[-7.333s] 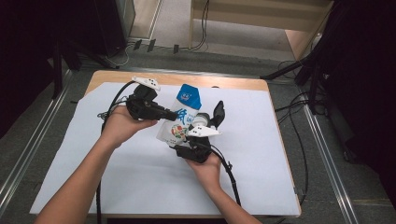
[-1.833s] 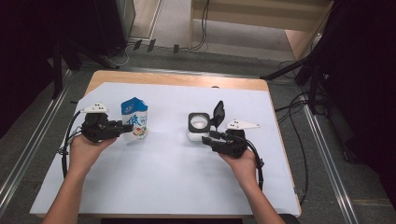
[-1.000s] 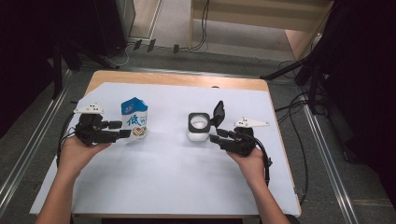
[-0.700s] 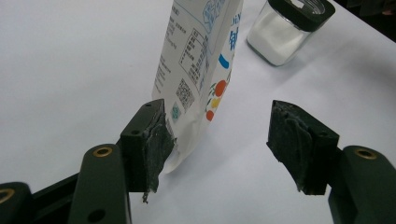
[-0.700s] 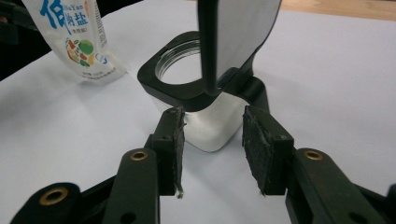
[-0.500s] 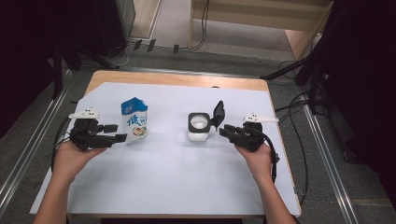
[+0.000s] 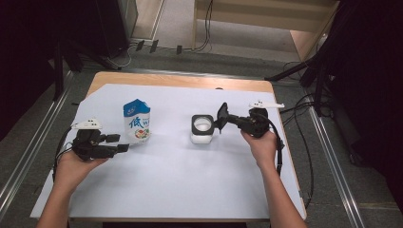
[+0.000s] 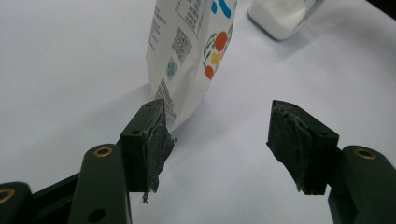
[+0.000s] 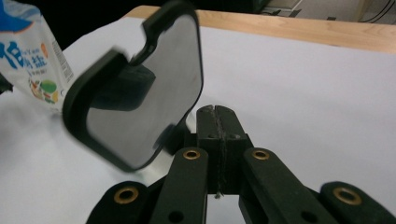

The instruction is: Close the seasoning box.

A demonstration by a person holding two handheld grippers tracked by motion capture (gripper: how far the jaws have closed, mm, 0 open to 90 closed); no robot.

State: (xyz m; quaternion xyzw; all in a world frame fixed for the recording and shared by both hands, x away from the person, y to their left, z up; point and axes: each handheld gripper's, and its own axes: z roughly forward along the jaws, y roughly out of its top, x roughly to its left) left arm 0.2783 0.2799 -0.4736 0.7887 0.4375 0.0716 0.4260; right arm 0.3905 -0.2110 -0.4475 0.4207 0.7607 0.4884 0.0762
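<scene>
A white and blue pouch (image 7: 137, 121) (image 8: 191, 51) stands upright left of the middle of the white sheet. My left gripper (image 7: 119, 143) (image 8: 217, 140) lies just in front of it, open, with nothing between its pads and no contact with the pouch. A white container (image 7: 202, 129) (image 8: 280, 16) with a black rim stands at the middle, its black lid (image 7: 221, 114) (image 9: 140, 93) tilted up on the right side. My right gripper (image 7: 228, 121) (image 9: 217, 121) is right of the lid. Its jaws have just been closing and now meet, with nothing between them.
The white sheet (image 7: 190, 180) covers most of the wooden table (image 7: 180, 80). Cables trail from both grippers, the right one off the table's right side (image 7: 280, 152). Metal rails run along the floor on both sides.
The left gripper has drawn back from the pouch toward the near left. The right gripper has moved right, away from the container, and its jaws have closed.
</scene>
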